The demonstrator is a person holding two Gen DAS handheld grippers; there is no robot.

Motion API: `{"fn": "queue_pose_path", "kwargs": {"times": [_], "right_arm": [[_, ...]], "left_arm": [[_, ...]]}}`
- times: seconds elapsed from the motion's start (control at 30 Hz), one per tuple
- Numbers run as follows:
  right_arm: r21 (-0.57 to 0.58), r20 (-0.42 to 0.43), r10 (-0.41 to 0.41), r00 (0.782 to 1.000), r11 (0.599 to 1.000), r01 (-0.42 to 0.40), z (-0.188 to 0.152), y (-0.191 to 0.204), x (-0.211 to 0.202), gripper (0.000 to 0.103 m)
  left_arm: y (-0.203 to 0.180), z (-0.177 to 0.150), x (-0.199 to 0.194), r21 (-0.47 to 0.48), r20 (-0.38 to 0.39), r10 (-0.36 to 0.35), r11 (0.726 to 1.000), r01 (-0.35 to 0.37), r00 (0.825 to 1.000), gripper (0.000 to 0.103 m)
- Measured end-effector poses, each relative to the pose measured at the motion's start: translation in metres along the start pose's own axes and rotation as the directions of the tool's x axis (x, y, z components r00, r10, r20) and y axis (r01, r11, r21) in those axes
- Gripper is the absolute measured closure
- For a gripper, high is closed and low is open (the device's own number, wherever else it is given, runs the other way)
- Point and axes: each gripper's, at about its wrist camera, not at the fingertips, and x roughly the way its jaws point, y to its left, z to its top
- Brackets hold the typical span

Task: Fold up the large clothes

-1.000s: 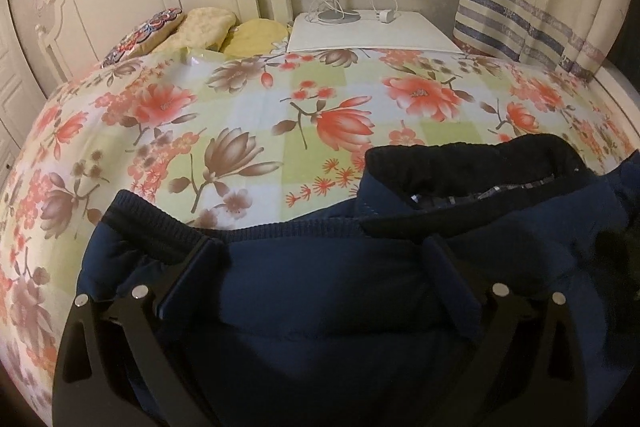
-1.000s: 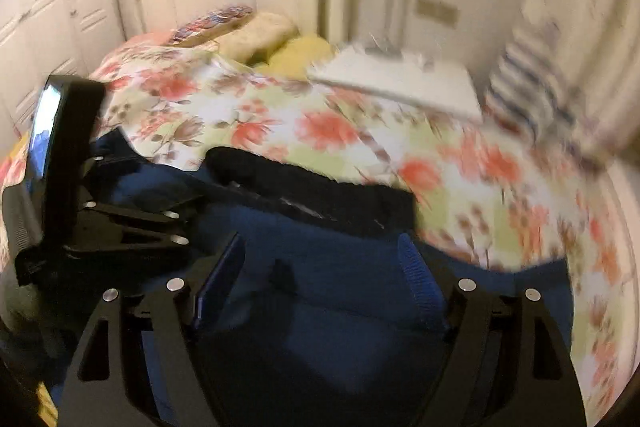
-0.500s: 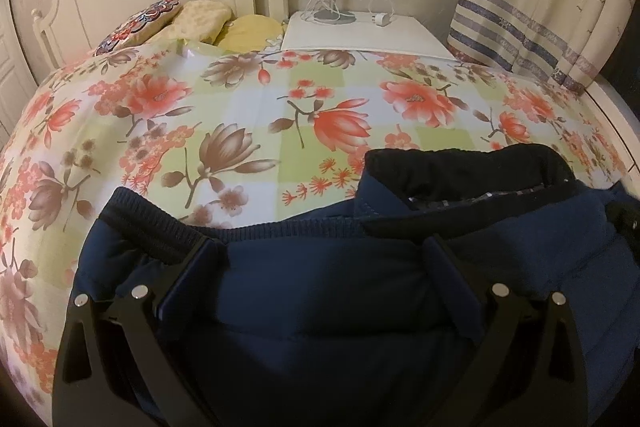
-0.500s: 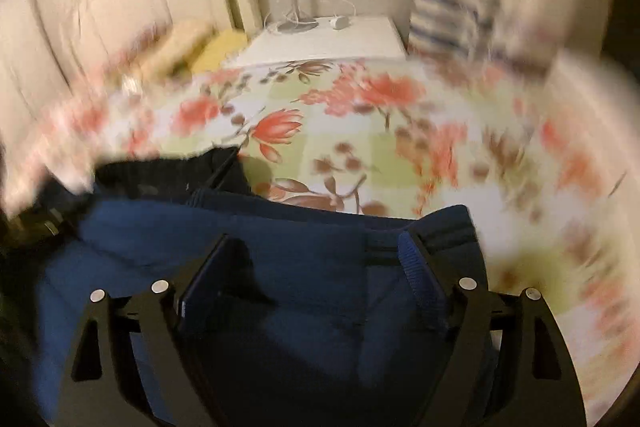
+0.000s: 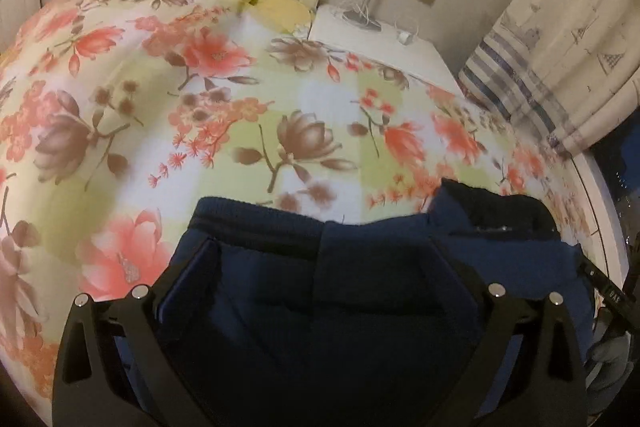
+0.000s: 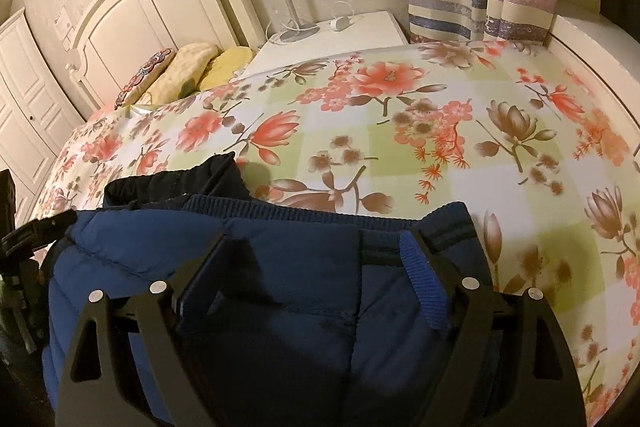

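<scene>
Left claw, right claw: agape.

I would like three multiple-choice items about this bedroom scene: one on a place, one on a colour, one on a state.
1. Where does the jacket lie?
A. on the floral bedspread
B. on the white nightstand
C. on the pillows

2. What colour is the jacket's quilted body?
A. red
B. navy blue
C. yellow

3. How do the left claw and right claw stand?
A. both shut on cloth
B. both open over the jacket
C. one open, one shut

Answers:
1. A, flowers border it on every visible side.
2. B, both views show dark blue fabric.
3. B, each pair of fingers stands wide apart, nothing pinched.
</scene>
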Motion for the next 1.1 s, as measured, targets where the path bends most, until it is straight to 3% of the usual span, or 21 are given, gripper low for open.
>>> {"fn": "queue_pose_path", "kwargs": {"times": [0.13, 0.2, 0.27, 0.33, 0.4, 0.47, 0.53, 0.63, 0.73, 0.8, 0.93, 1.03, 1.1], "right_arm": [[0.012, -0.01, 0.021, 1.0, 1.0, -0.021, 0.002, -0.001, -0.002, 0.024], [0.014, 0.009, -0.028, 1.0, 1.0, 0.028, 0.002, 0.006, -0.015, 0.023], [-0.047, 0.091, -0.099, 0.991, 0.993, 0.104, -0.002, 0.035, -0.042, 0.021], [-0.16, 0.126, -0.051, 0.991, 0.985, 0.071, -0.011, 0.075, -0.061, 0.015], [-0.279, 0.128, -0.04, 0.991, 0.957, 0.074, -0.023, 0.112, -0.068, 0.012], [-0.448, 0.079, -0.042, 0.996, 0.891, 0.073, -0.044, 0.156, -0.057, 0.013], [-0.532, 0.034, -0.104, 0.994, 0.84, 0.106, -0.062, 0.173, -0.032, 0.013], [-0.442, -0.022, -0.048, 0.999, 0.896, 0.034, -0.057, 0.154, -0.02, 0.012], [-0.332, 0.008, -0.018, 1.0, 0.943, 0.02, -0.047, 0.129, -0.041, 0.012], [-0.279, 0.07, -0.001, 0.998, 0.96, 0.021, -0.046, 0.115, -0.064, 0.012], [-0.247, 0.064, -0.011, 0.998, 0.969, 0.027, -0.05, 0.1, -0.067, 0.012], [-0.3, 0.007, -0.074, 0.997, 0.951, 0.072, -0.062, 0.106, -0.043, 0.007], [-0.306, 0.003, -0.086, 0.996, 0.948, 0.083, -0.062, 0.108, -0.041, 0.007]], "left_arm": [[-0.007, -0.002, -0.002, 0.019, 0.014, 0.032, 0.999, -0.032, 0.999, 0.003], [-0.004, -0.003, -0.004, 0.006, 0.023, 0.025, 1.0, -0.025, 0.999, 0.003], [-0.003, -0.005, -0.004, 0.002, 0.034, 0.026, 1.0, -0.026, 0.999, 0.003], [-0.001, -0.006, -0.003, 0.002, 0.034, 0.028, 1.0, -0.028, 0.999, 0.003], [-0.002, -0.006, -0.003, 0.005, 0.034, 0.033, 0.999, -0.033, 0.999, 0.003], [-0.002, -0.006, -0.003, 0.005, 0.035, 0.033, 0.999, -0.033, 0.999, 0.003], [-0.002, -0.006, -0.004, 0.002, 0.036, 0.03, 1.0, -0.03, 0.999, 0.003], [-0.002, -0.005, -0.004, 0.0, 0.035, 0.035, 0.999, -0.035, 0.999, 0.003], [-0.011, -0.009, -0.026, 0.006, 0.072, 0.128, 0.992, -0.129, 0.989, 0.011], [-0.033, -0.024, -0.057, 0.057, 0.15, 0.047, 0.997, -0.056, 0.988, 0.01], [-0.094, -0.06, -0.073, 0.23, 0.191, 0.02, 0.971, -0.065, 0.981, 0.002], [-0.125, -0.083, -0.032, 0.359, 0.126, 0.135, 0.917, -0.172, 0.983, 0.002], [-0.118, -0.081, -0.023, 0.32, 0.105, 0.112, 0.937, -0.141, 0.988, 0.002]]}}
